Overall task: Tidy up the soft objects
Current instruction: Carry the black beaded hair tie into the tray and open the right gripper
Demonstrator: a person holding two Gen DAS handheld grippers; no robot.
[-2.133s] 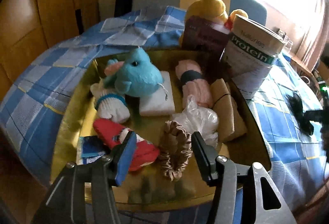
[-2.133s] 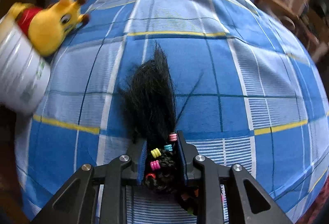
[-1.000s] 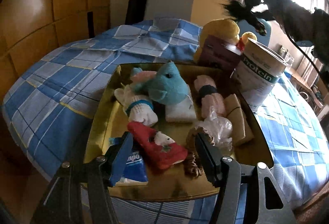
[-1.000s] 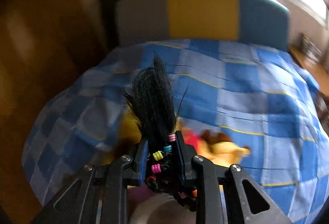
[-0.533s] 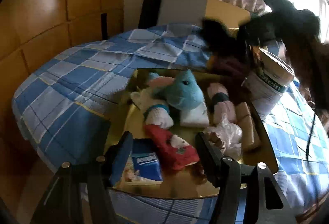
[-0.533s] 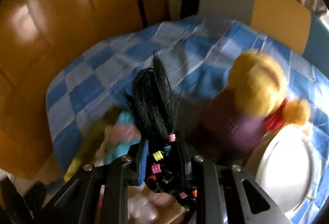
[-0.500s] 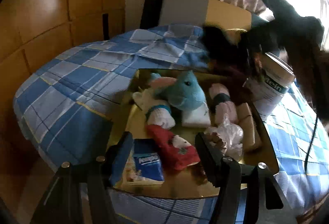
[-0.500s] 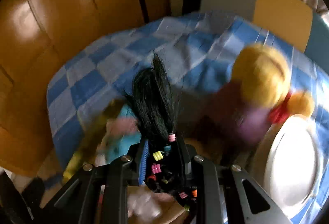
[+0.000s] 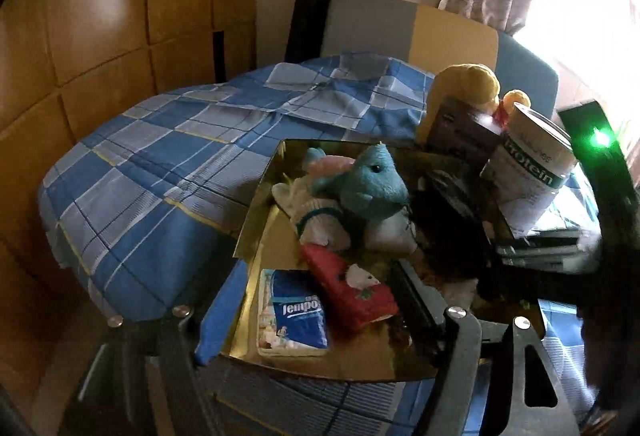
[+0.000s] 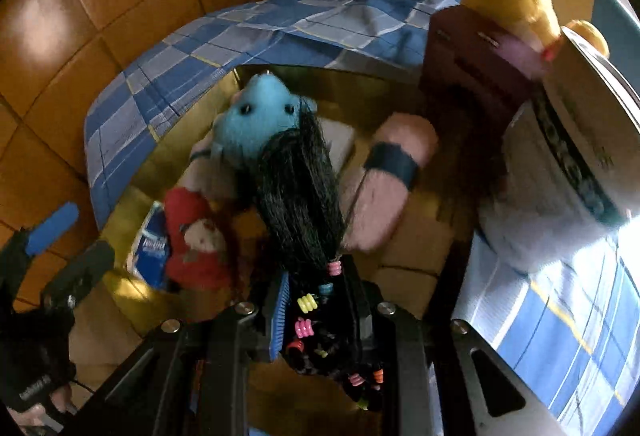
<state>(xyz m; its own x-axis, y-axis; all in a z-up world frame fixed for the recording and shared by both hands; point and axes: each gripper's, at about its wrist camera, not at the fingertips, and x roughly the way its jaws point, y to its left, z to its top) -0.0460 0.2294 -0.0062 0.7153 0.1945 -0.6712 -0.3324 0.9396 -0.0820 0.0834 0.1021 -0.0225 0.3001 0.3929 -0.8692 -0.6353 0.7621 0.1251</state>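
Right gripper (image 10: 320, 310) clamped on black hair tuft (image 10: 300, 188) with coloured beads, held over gold tray (image 10: 360, 88); tuft tip in front of blue plush (image 10: 256, 116). Left gripper (image 9: 308, 312) at tray's near edge, fingers apart and just been opening, nothing between them; tissue pack (image 9: 294, 314) and red sock (image 9: 348, 288) lie beyond. Pink roll (image 10: 392, 172) in tray right of tuft. Protein can (image 9: 532, 172), maroon box (image 9: 464, 128), yellow plush (image 9: 468, 80) at tray's far right. Checked blue cloth (image 9: 160, 176) covers bench.

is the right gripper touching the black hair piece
Touching. The right wrist view shows the right gripper shut on the black hair piece, both pads pressing its beaded end.
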